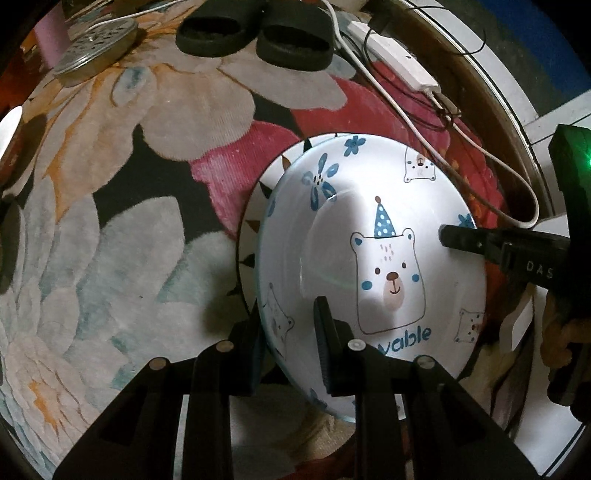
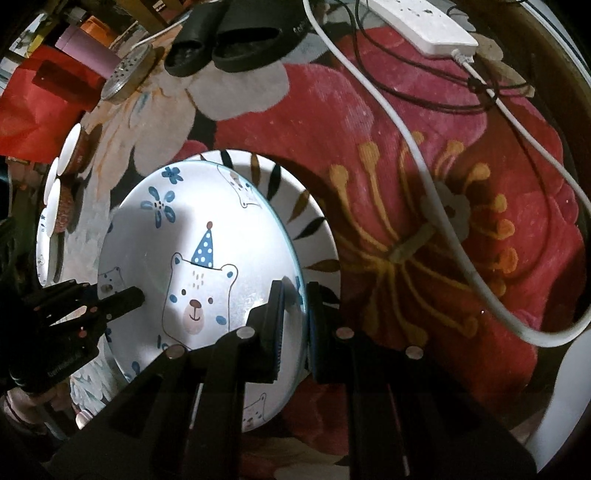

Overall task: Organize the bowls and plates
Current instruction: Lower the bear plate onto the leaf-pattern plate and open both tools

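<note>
Nearest: left gripper point(image 1: 291, 343), matte black plastic with ribbed pads, clamped narrow on the near-left rim of the bear plate point(image 1: 369, 258). Right gripper point(image 2: 295, 317), same black make, blue-edged ribbed pads, pinched nearly closed on the opposite rim of that plate, one finger on each face.

Bear plate: one, round, glossy white ceramic with a thin pale-blue rim; printed with a bear face in a blue dotted party hat, blue flowers, small bear heads and blue lettering. Held between both grippers, tilted, above a second dish.

Leaf plate point(image 2: 314, 229): one, round, white glazed, black and brown leaf shapes round the border; directly beneath the bear plate, on the rug, only its edge showing.

Rug point(image 1: 129, 221): one, short ribbed pile, large floral pattern in cream, grey-blue, red, orange and black.

Further left in the right wrist view: stacked white-rimmed bowls point(image 2: 70, 151) on edge, about three rims countable, brown outsides; exact count uncertain.

Cables: one thick white cable point(image 2: 417, 155), smooth and curving across the red flower; thin black wires point(image 2: 388, 85) looped near it.

Far edge: white power strip point(image 2: 424, 22), one, long rectangular plastic. Black slides point(image 1: 255, 31), two, soft moulded foam, side by side. Perforated metal disc point(image 1: 96, 44), one, round, dull silver, tilted. Pink cylinder point(image 2: 88, 51), one, matte, lying beside the disc.
</note>
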